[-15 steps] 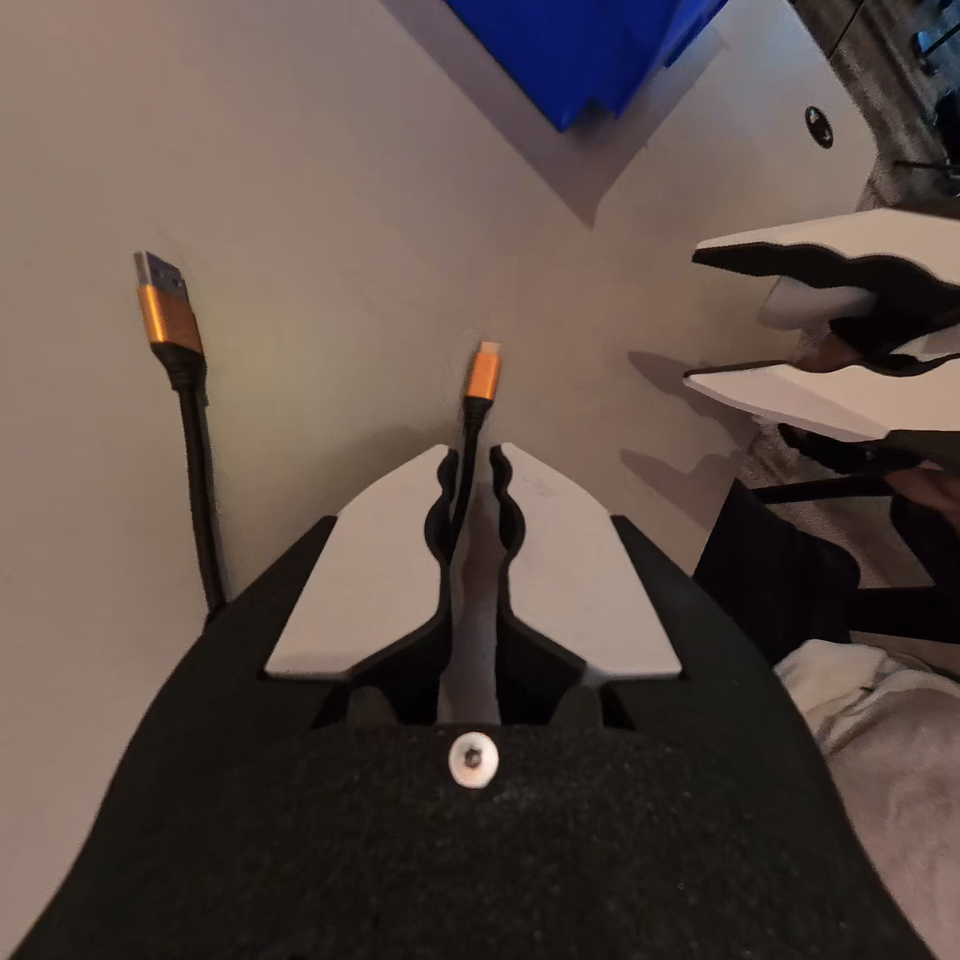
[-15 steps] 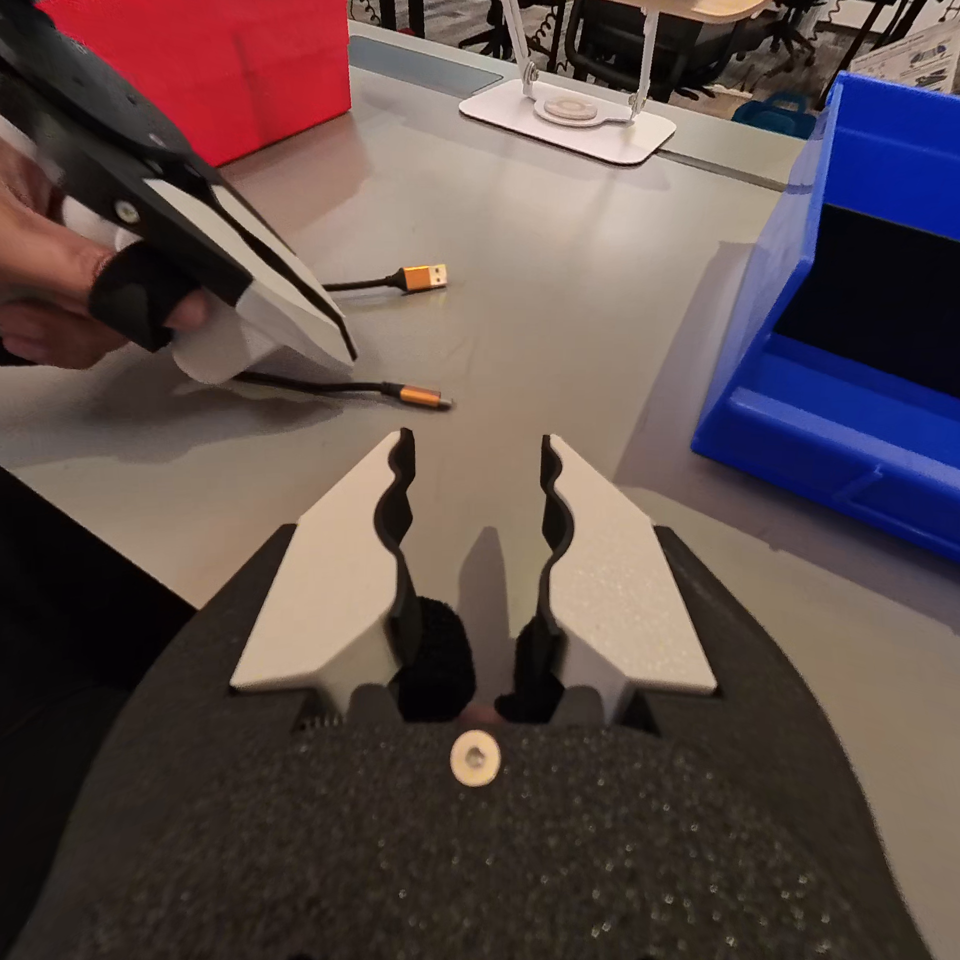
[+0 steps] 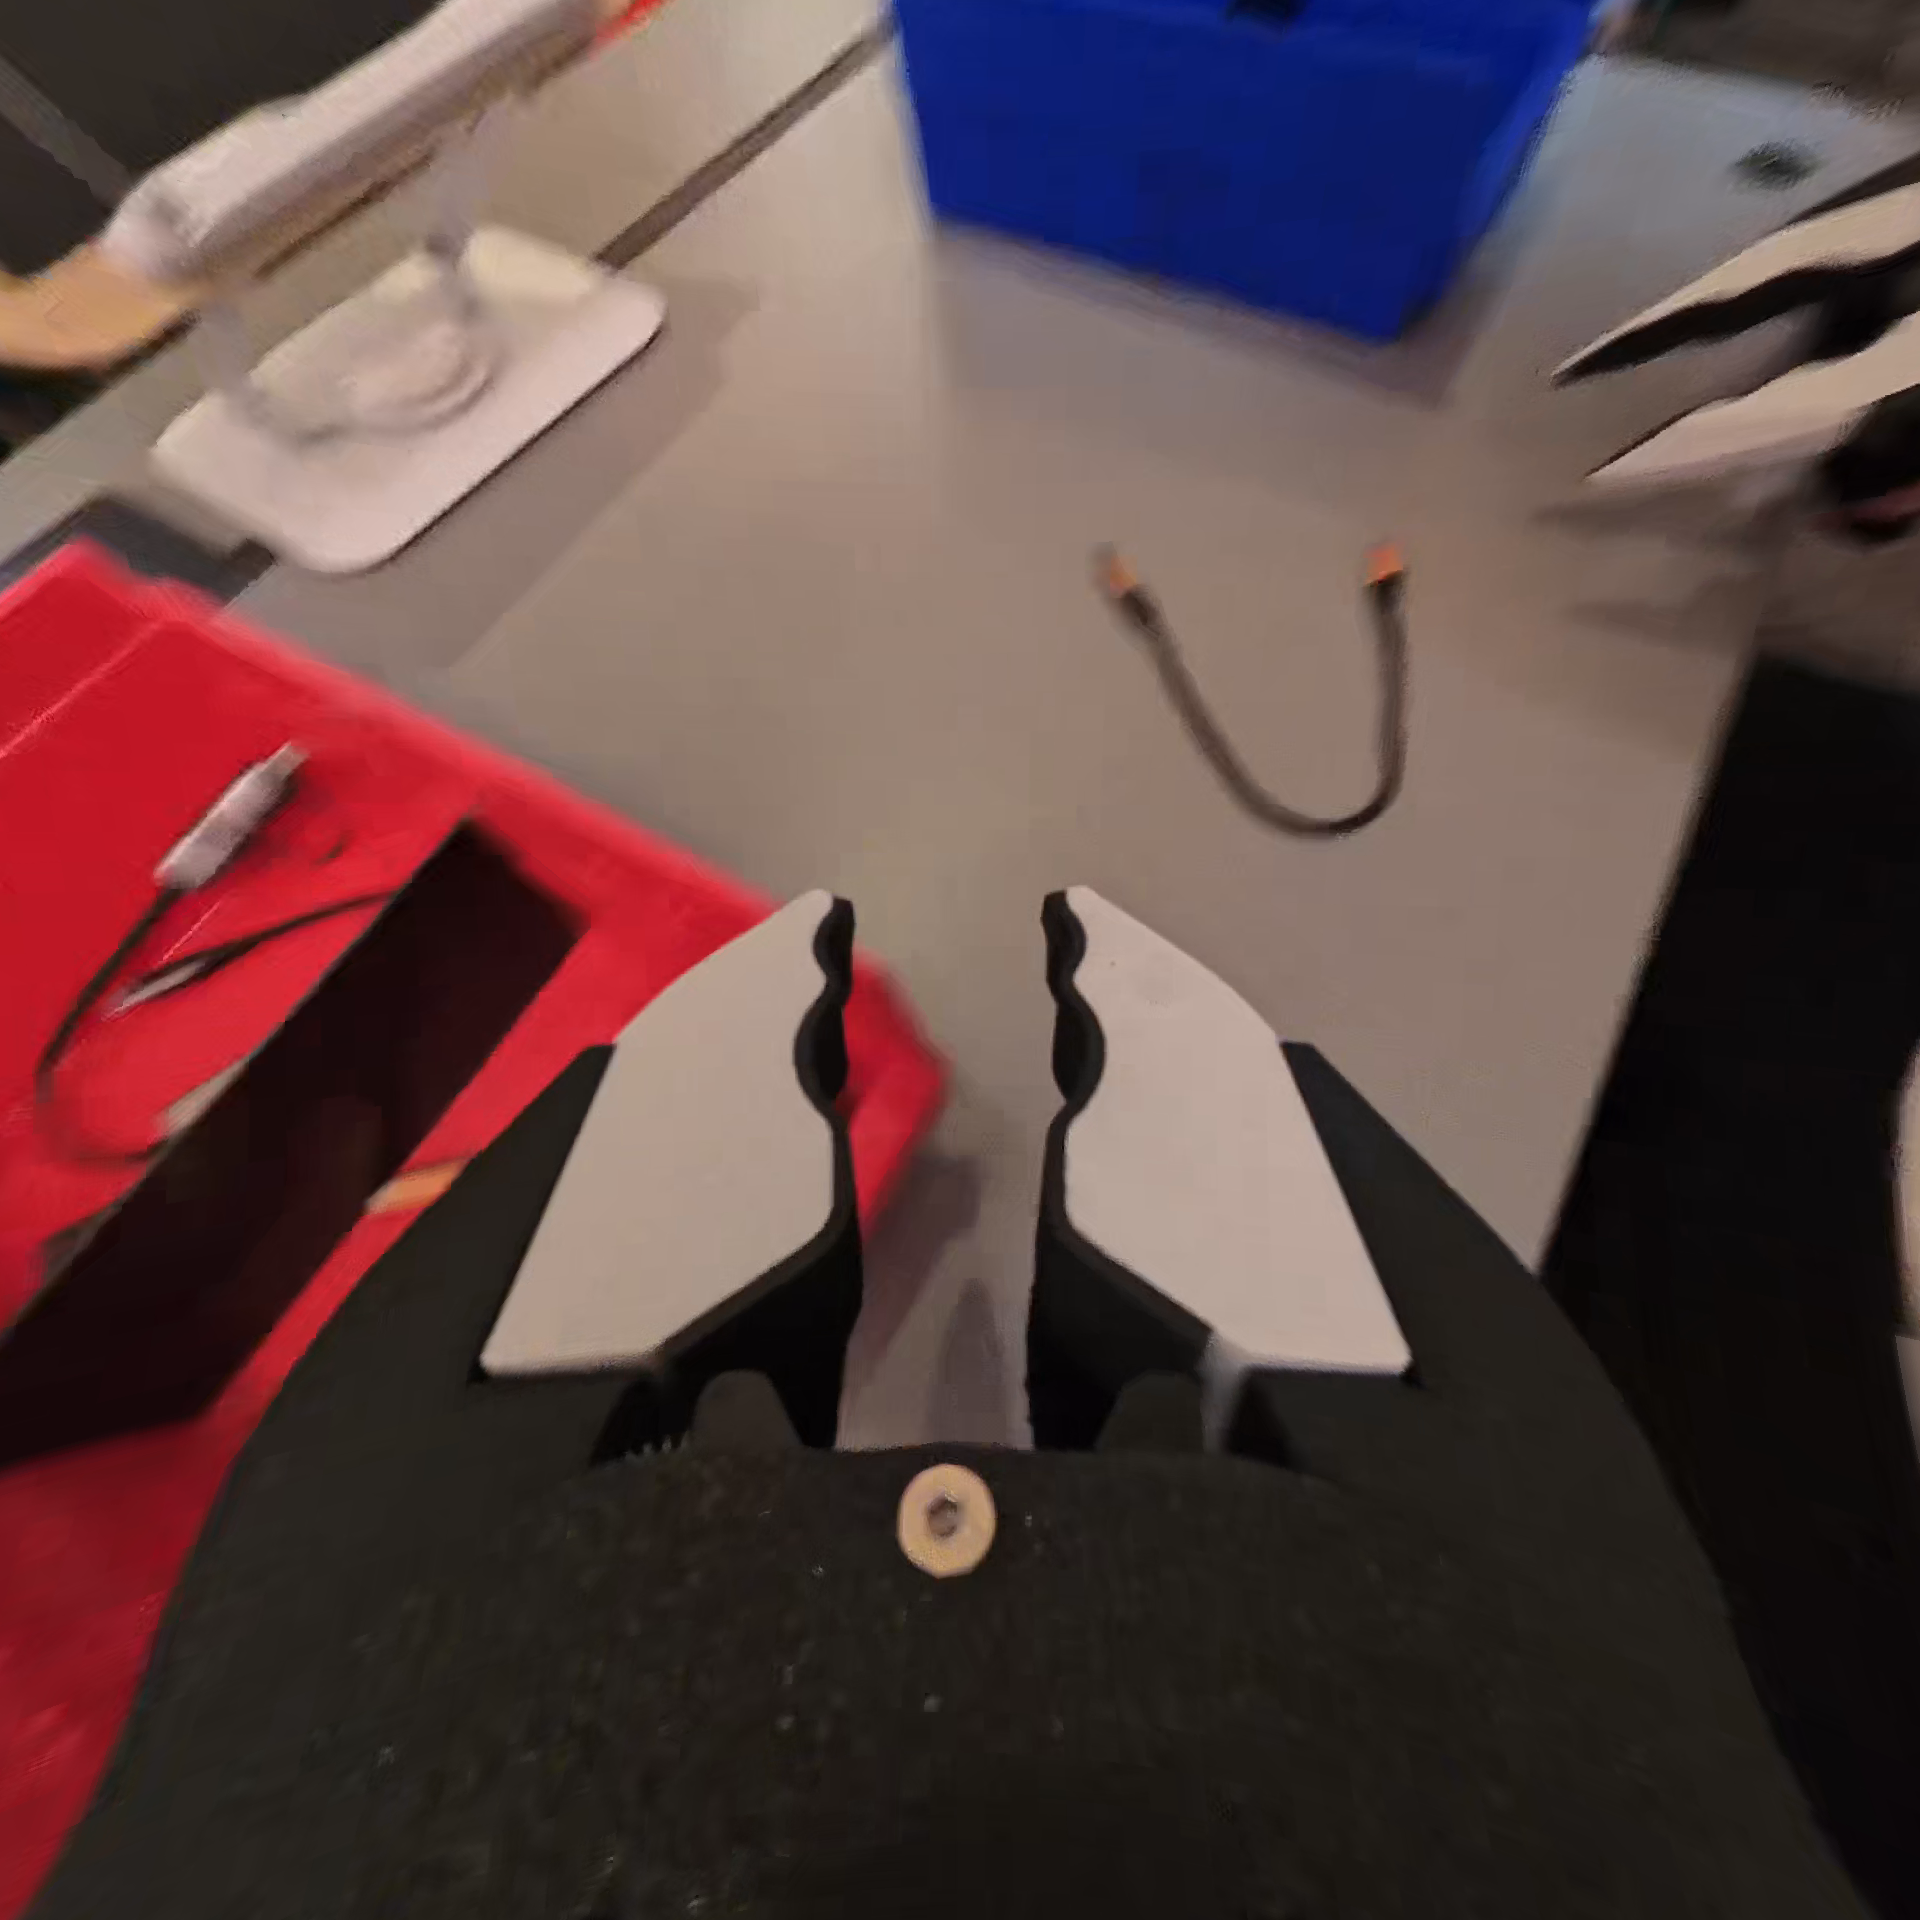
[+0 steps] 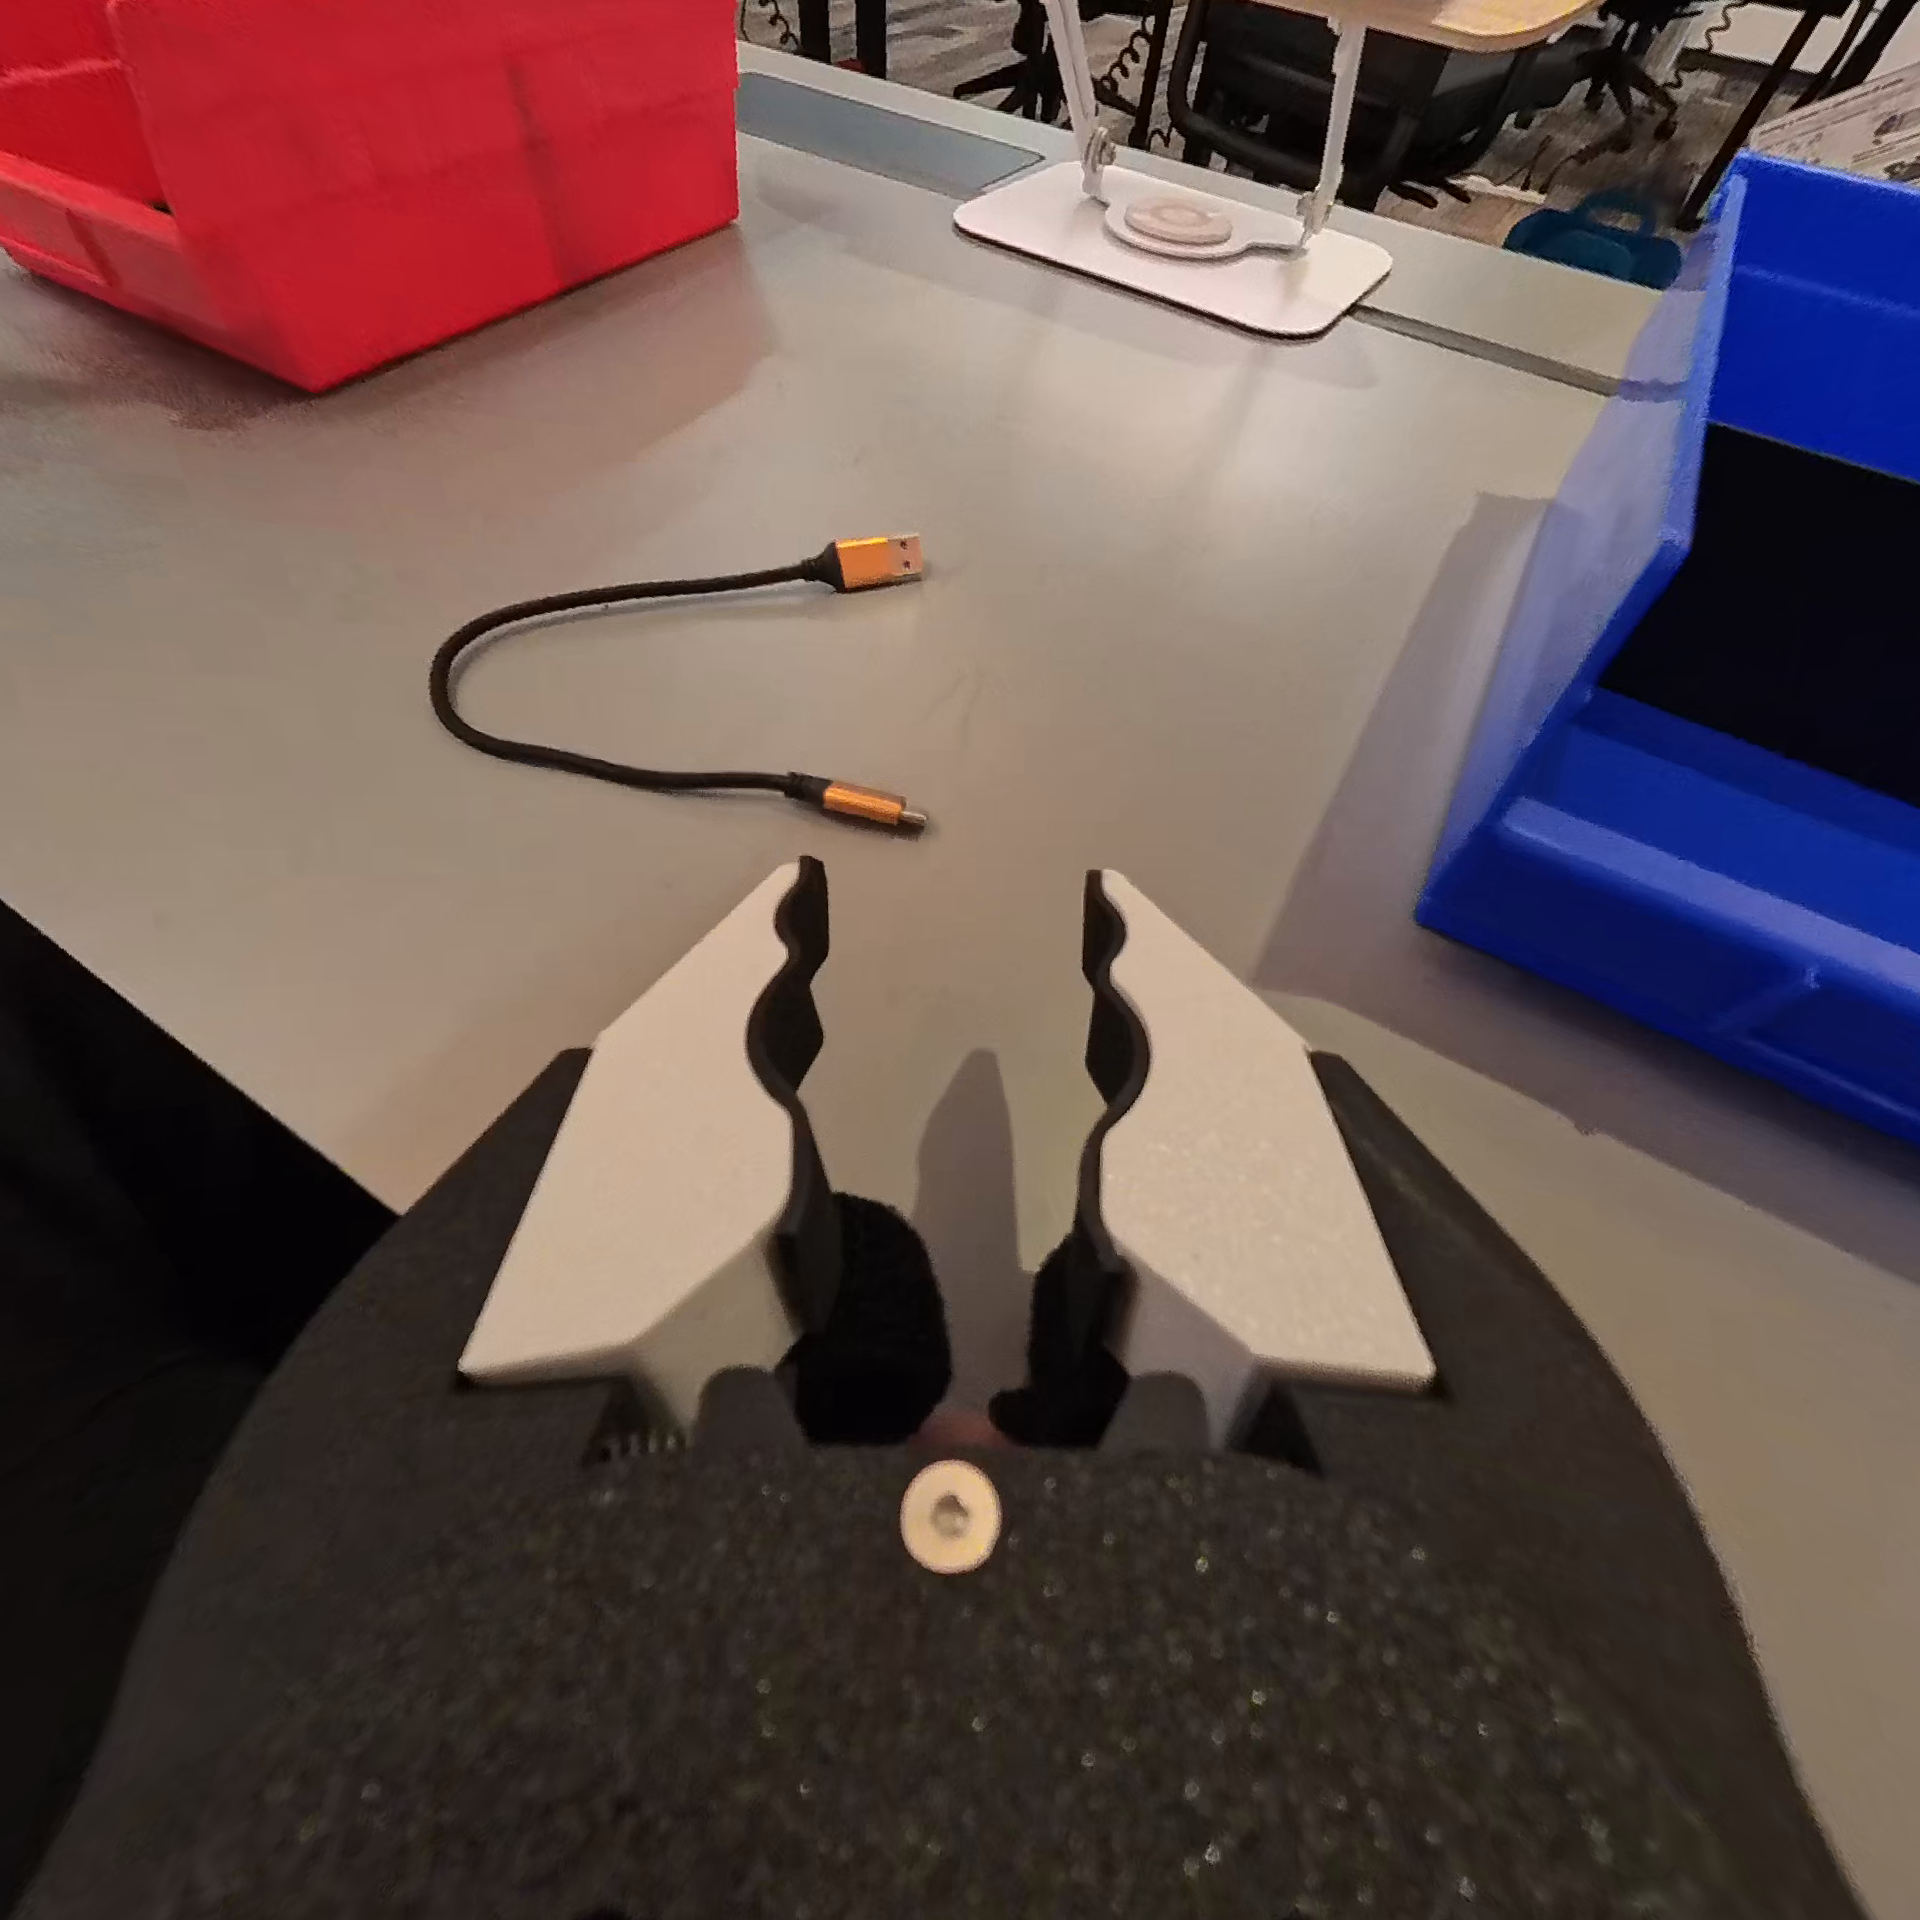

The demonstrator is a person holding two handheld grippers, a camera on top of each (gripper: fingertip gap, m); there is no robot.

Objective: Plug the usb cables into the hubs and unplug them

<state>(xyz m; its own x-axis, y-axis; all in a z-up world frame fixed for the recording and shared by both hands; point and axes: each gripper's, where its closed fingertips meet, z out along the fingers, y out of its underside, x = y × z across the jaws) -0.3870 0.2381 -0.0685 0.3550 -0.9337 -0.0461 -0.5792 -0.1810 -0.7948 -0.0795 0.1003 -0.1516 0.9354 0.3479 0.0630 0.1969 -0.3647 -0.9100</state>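
Both tongs gaped wide and empty: the left tongs (image 3: 948, 914) hung over the red bin's (image 3: 312, 790) corner, the right tongs (image 4: 956, 883) above bare desk (image 4: 1039, 468). The usb cable (image 4: 582, 758) lay loose in a curve, well clear of the blue bin (image 4: 1621, 831). Blur hid the red bin's contents.
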